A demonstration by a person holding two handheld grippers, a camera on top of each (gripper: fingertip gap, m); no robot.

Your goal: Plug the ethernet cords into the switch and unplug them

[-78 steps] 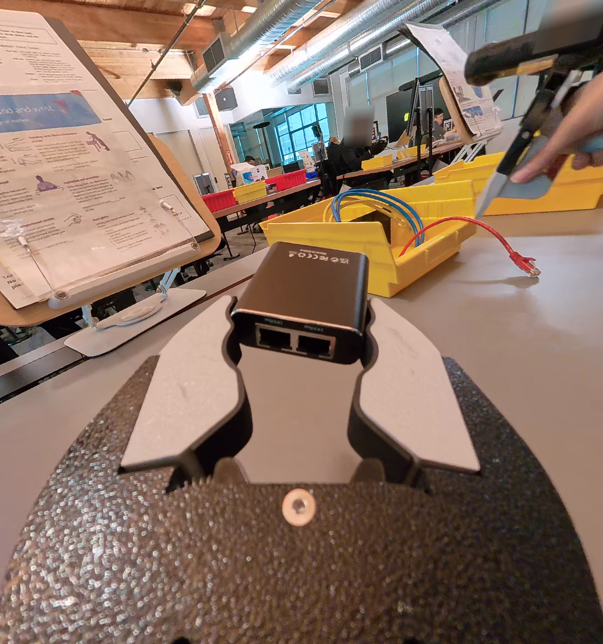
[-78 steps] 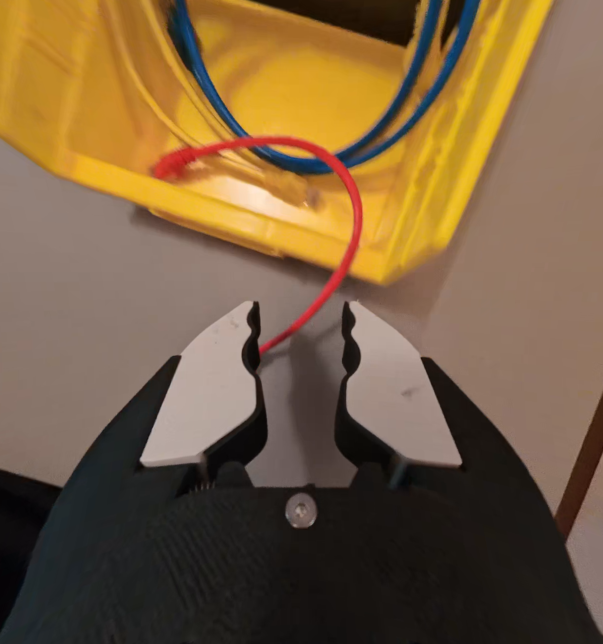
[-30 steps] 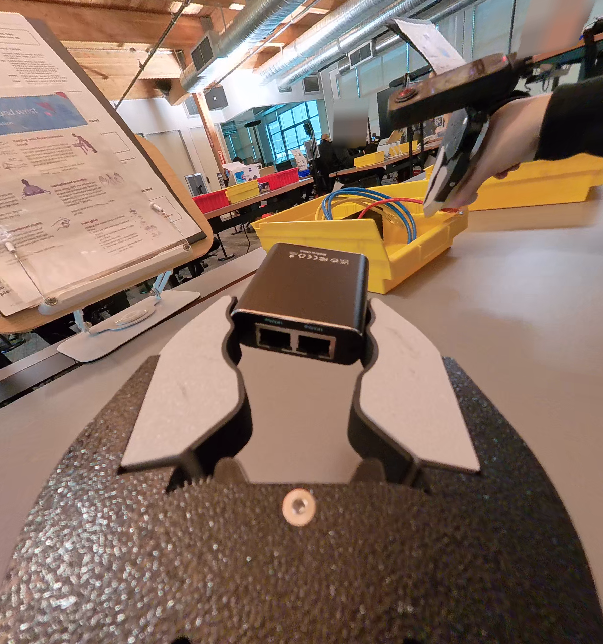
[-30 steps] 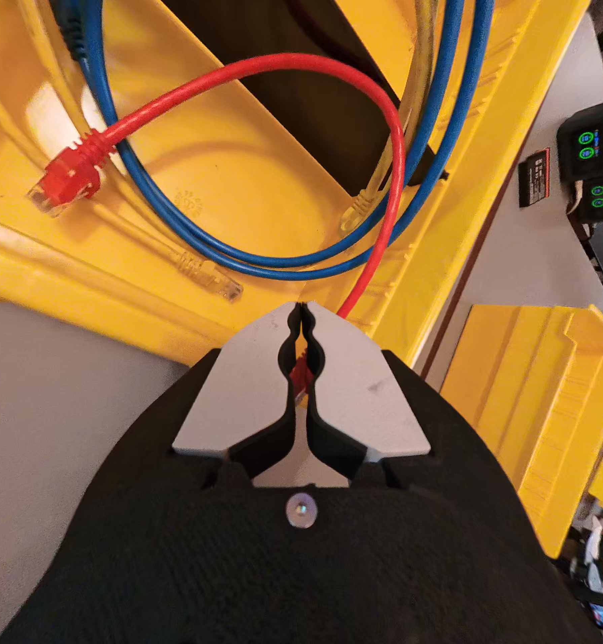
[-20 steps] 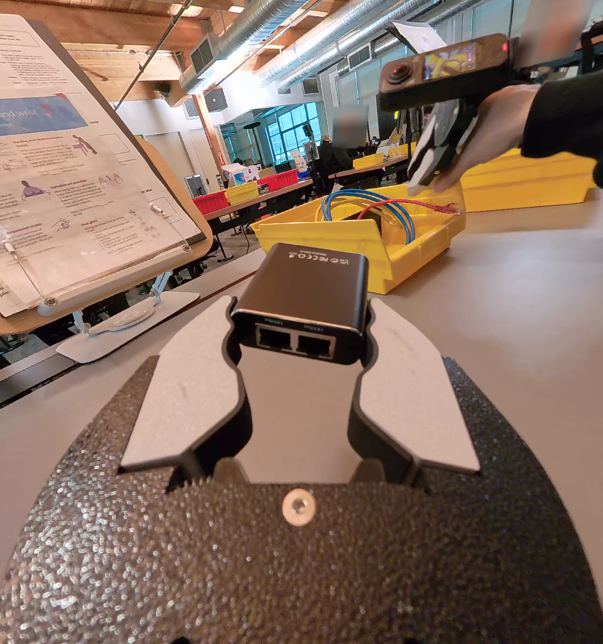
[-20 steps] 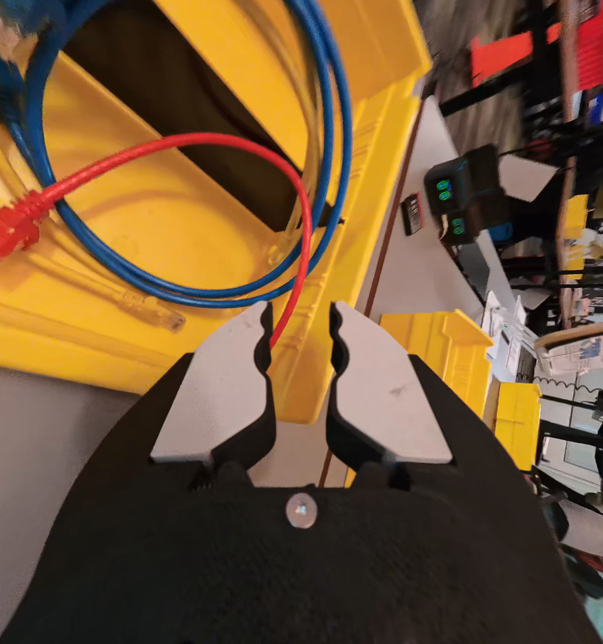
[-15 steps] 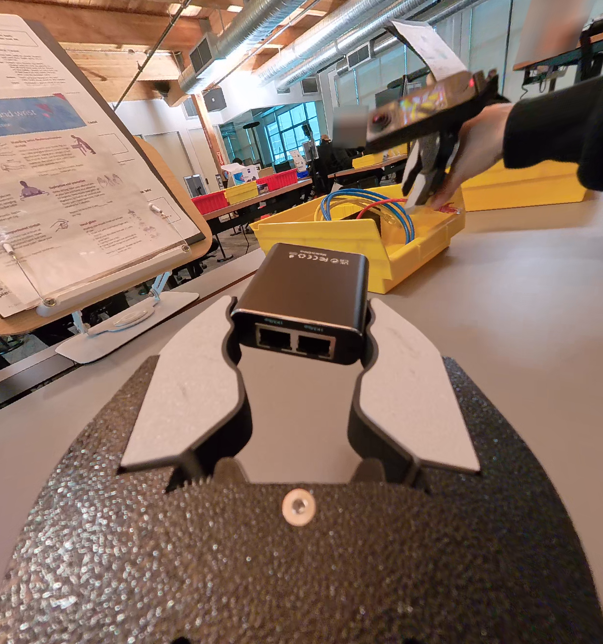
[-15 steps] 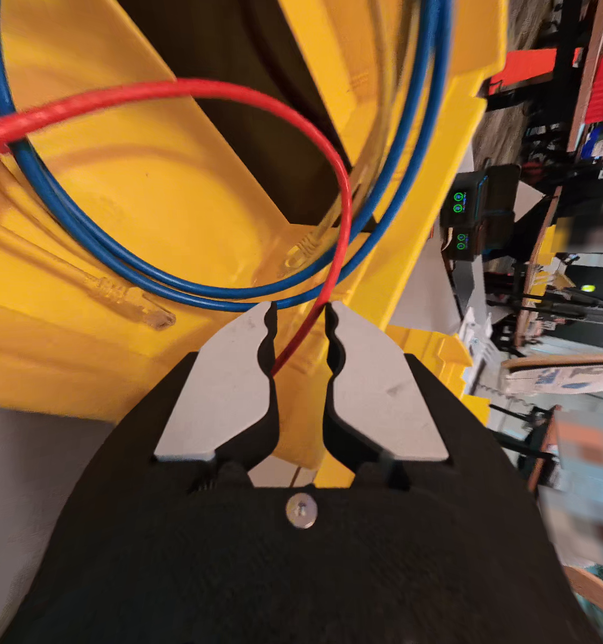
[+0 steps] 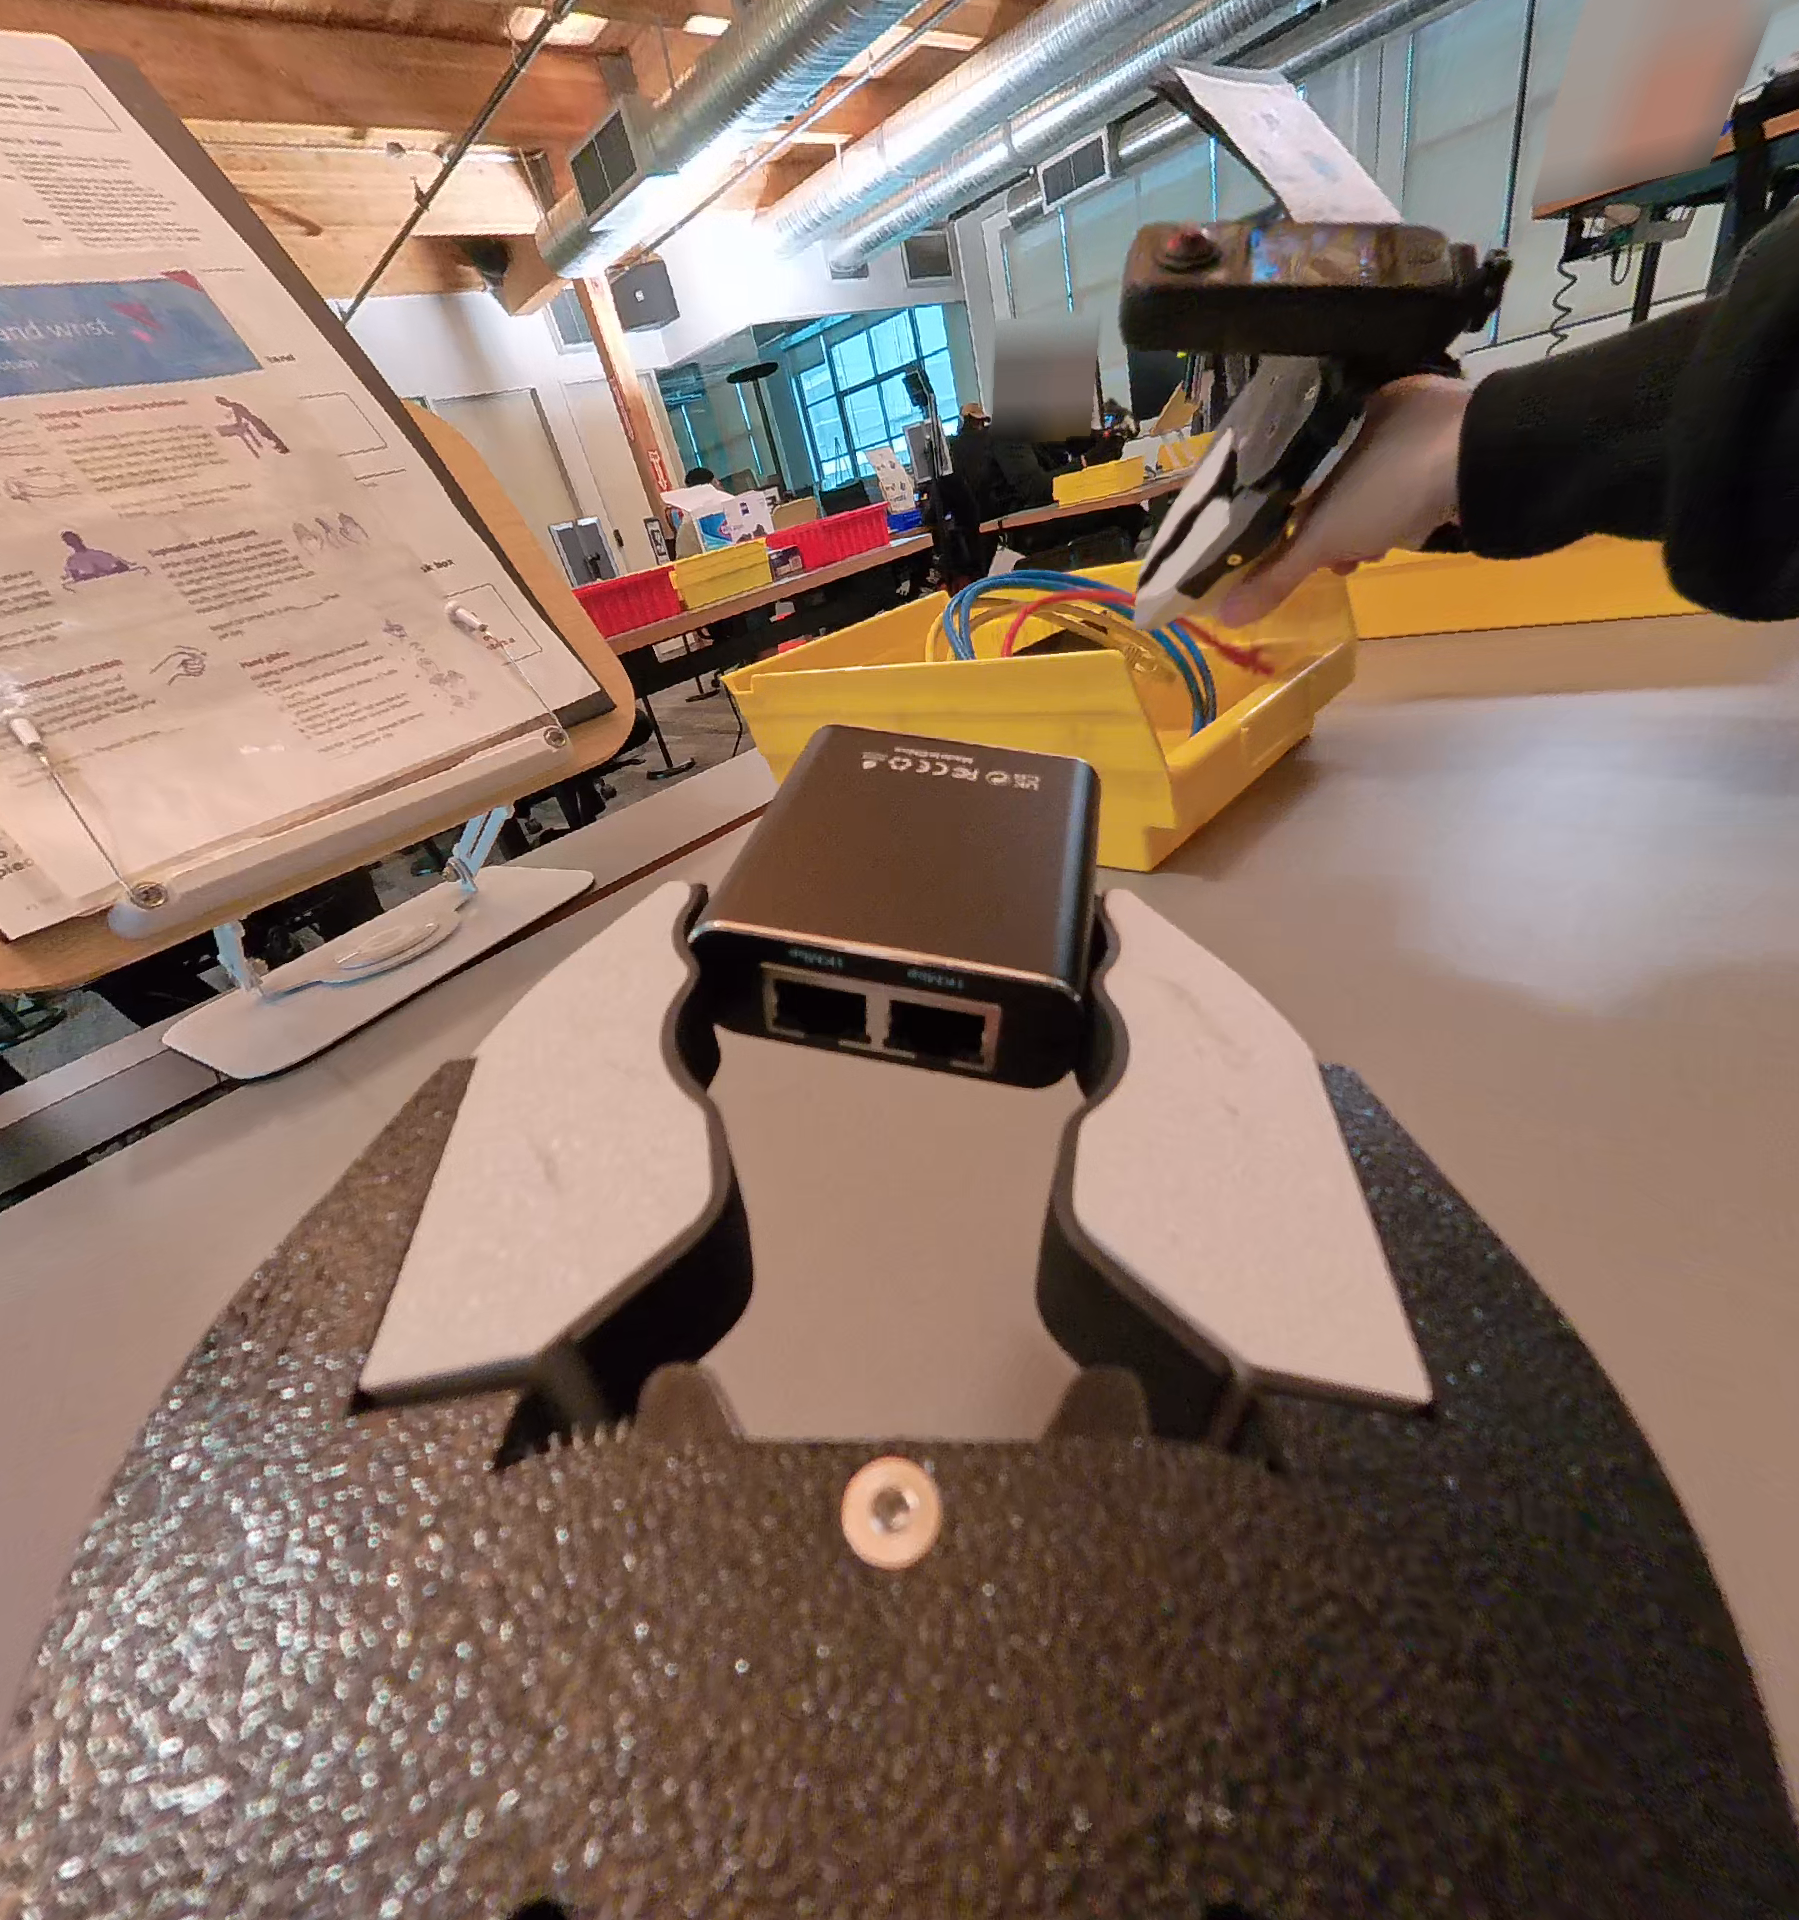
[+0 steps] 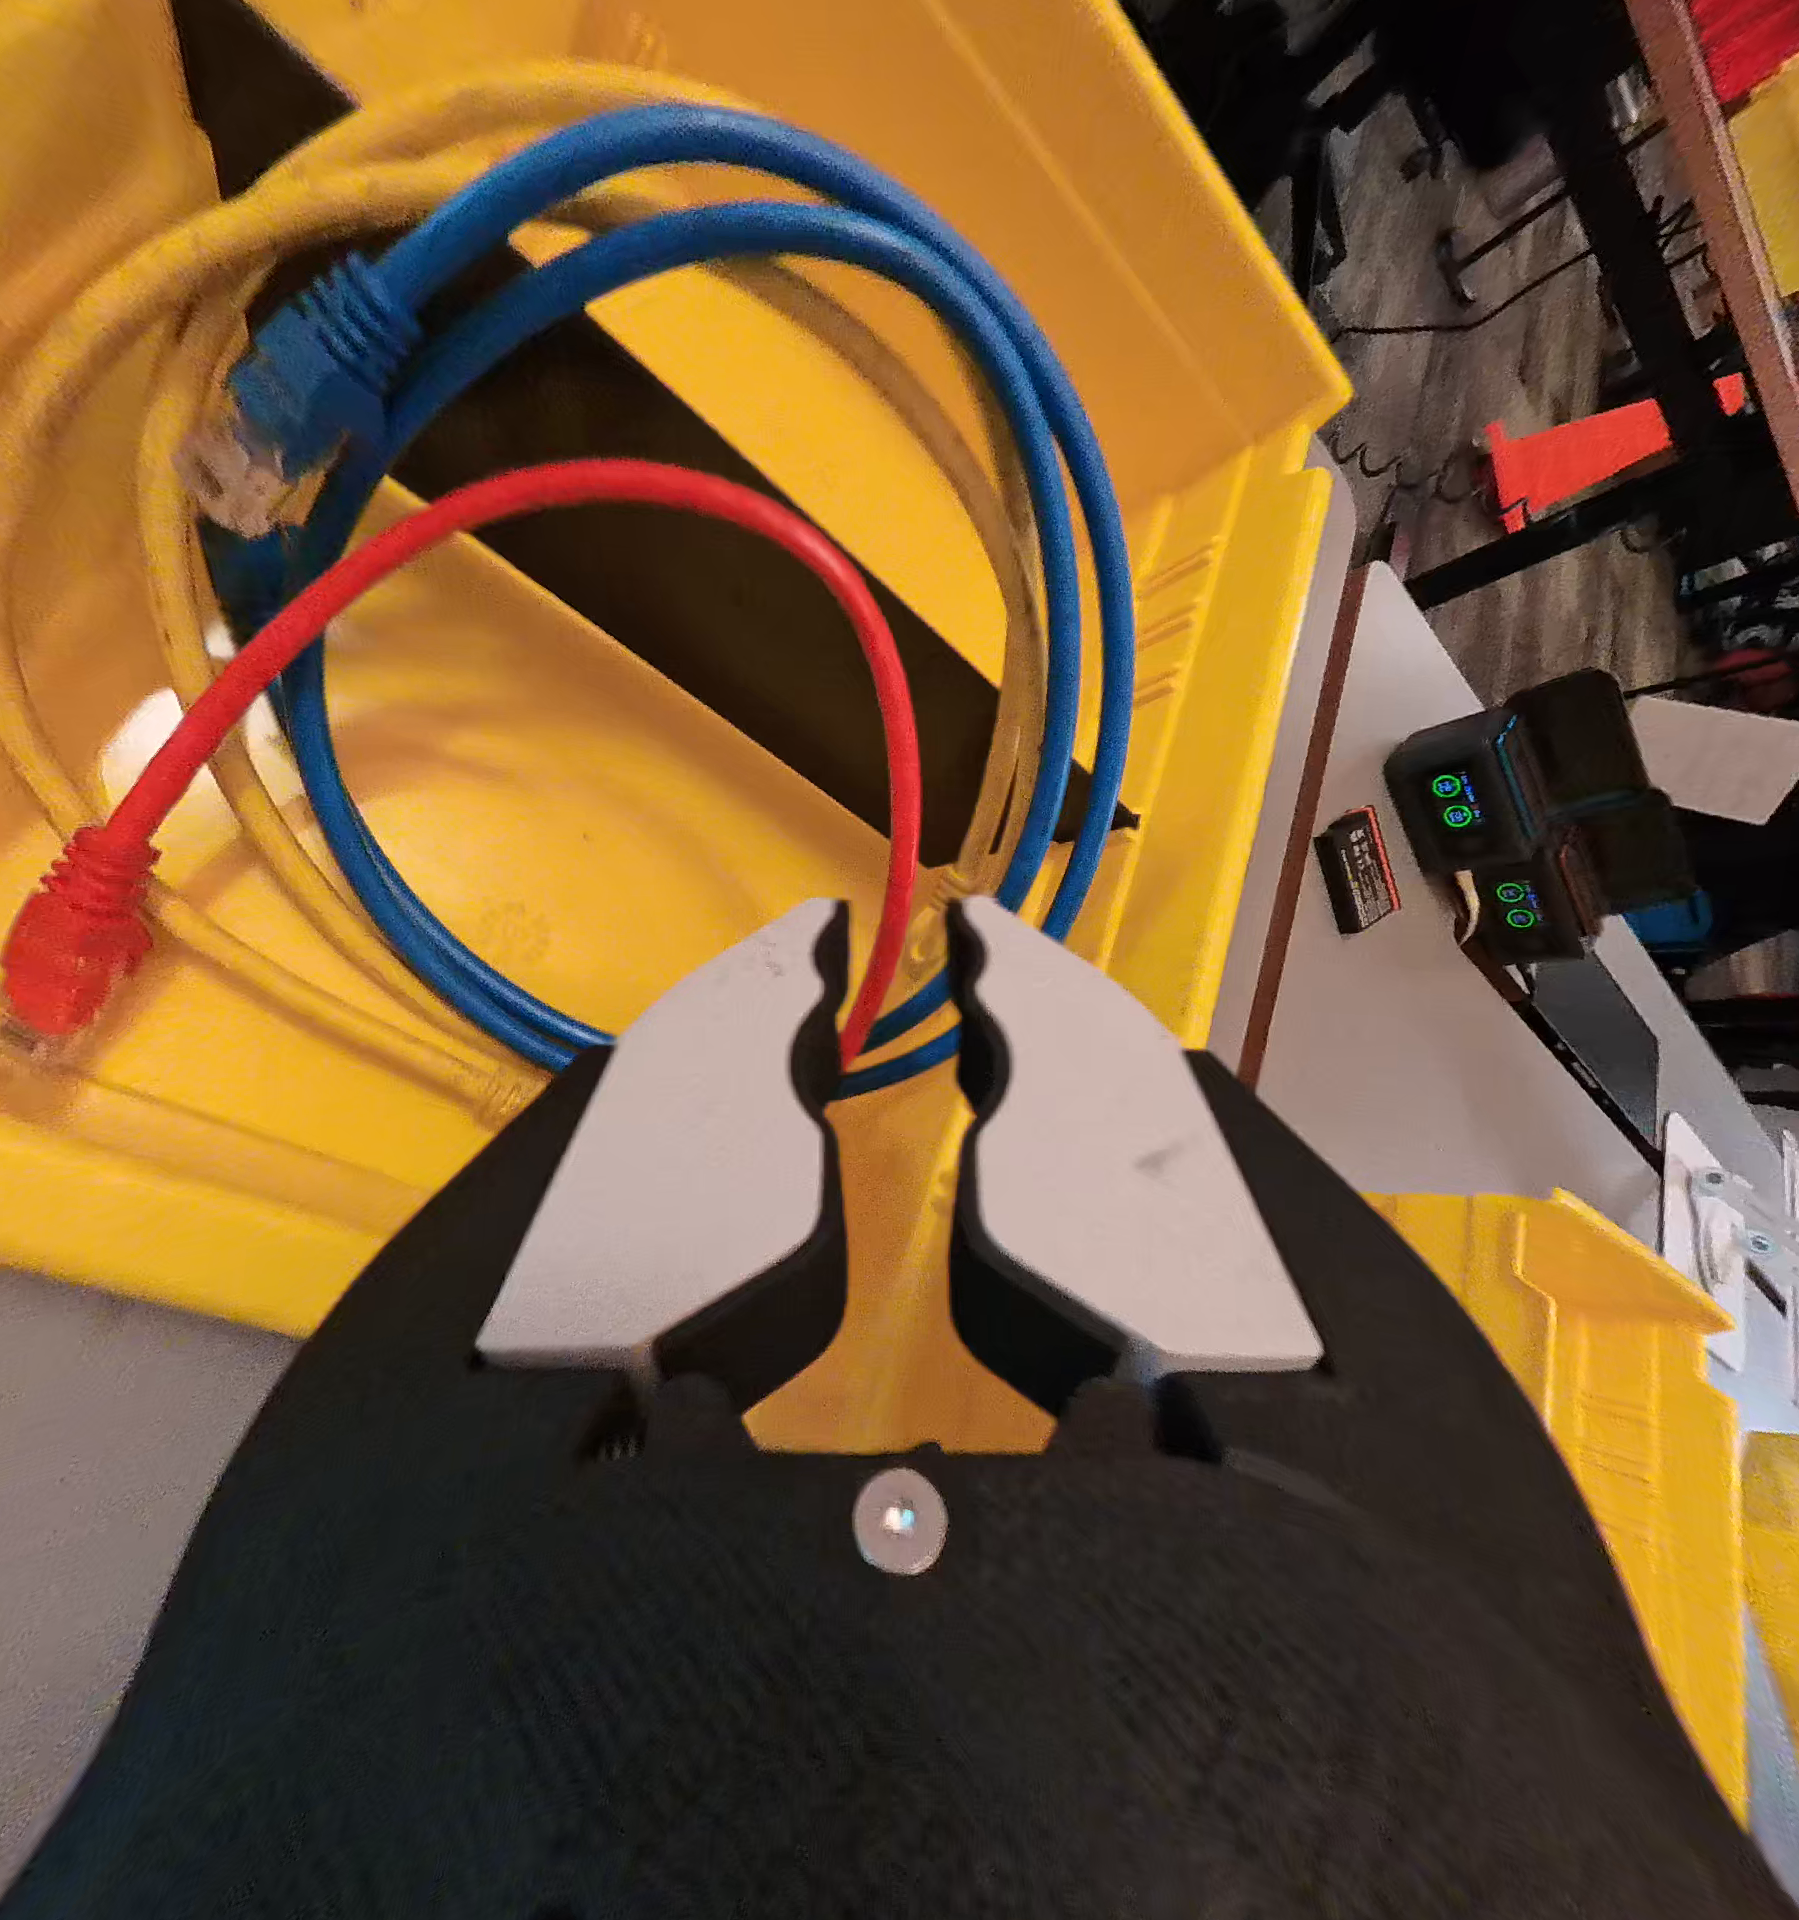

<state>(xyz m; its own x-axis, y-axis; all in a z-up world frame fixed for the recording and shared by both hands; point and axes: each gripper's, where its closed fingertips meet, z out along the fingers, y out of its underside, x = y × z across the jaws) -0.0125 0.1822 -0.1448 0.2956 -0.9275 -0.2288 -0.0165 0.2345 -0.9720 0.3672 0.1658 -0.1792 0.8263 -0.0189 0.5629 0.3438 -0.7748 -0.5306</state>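
The small black two-port metal switch point(image 9: 900, 899) was held clamped in the left tool point(image 9: 893, 1023), ports facing back for plugging, while the right tool point(image 10: 895, 987), jaws slightly parted and gripping nothing, straddled the thin red ethernet cord point(image 10: 604, 488) in the yellow plastic bin point(image 10: 1134, 343) at twelve o'clock.

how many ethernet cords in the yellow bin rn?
3: red cord looped between the right gripper fingers, blue cord coiled twice, yellow cord along the bin's edge. Others could be hidden underneath.

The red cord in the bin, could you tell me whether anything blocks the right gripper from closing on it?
Nothing visible blocks it: the red cord already runs between the open fingers of the right gripper. The blue cord loops just behind it inside the yellow bin.
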